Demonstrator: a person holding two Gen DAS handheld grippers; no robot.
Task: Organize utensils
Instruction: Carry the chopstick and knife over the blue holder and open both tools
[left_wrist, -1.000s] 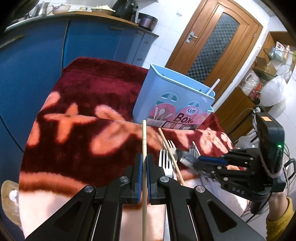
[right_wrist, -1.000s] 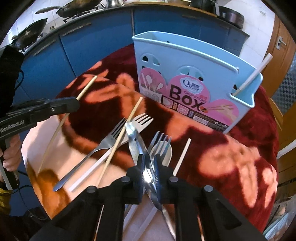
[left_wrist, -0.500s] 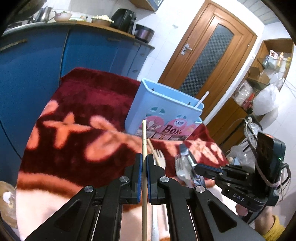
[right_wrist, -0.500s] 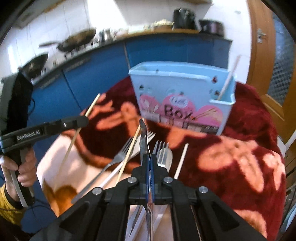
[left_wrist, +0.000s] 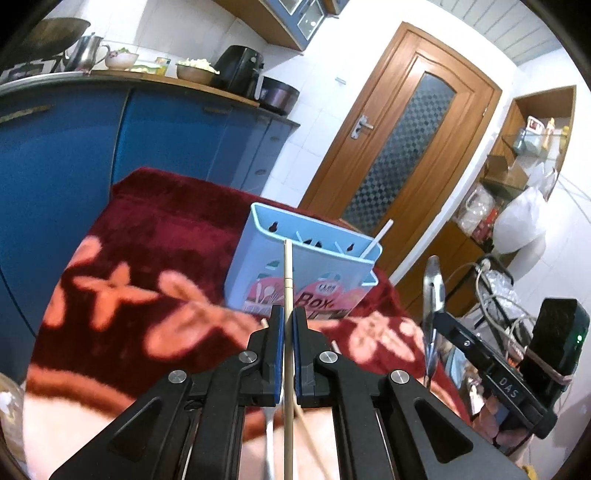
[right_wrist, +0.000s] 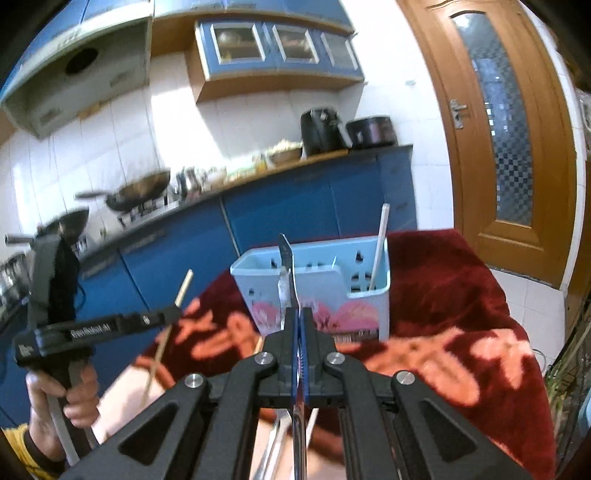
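Note:
My left gripper (left_wrist: 288, 317) is shut on a wooden chopstick (left_wrist: 287, 273) that points up toward the light blue utensil box (left_wrist: 306, 273). My right gripper (right_wrist: 299, 314) is shut on a metal utensil handle (right_wrist: 285, 269), held upright in front of the same box (right_wrist: 314, 295). A white chopstick (right_wrist: 380, 243) stands in the box's right compartment. The right gripper with its metal utensil (left_wrist: 431, 291) also shows in the left wrist view. The left gripper with its chopstick (right_wrist: 170, 325) shows in the right wrist view. More utensils lie low on the table, mostly hidden by the grippers.
The table wears a dark red blanket with orange flowers (left_wrist: 155, 258). Blue kitchen cabinets (right_wrist: 295, 218) and a counter with pans stand behind. A wooden door (left_wrist: 399, 155) is at the back right. Cables and bags crowd the right side (left_wrist: 498, 295).
Both grippers have lifted off the table with their utensils and tilted upward. The forks and chopsticks on the blanket have dropped almost out of view.

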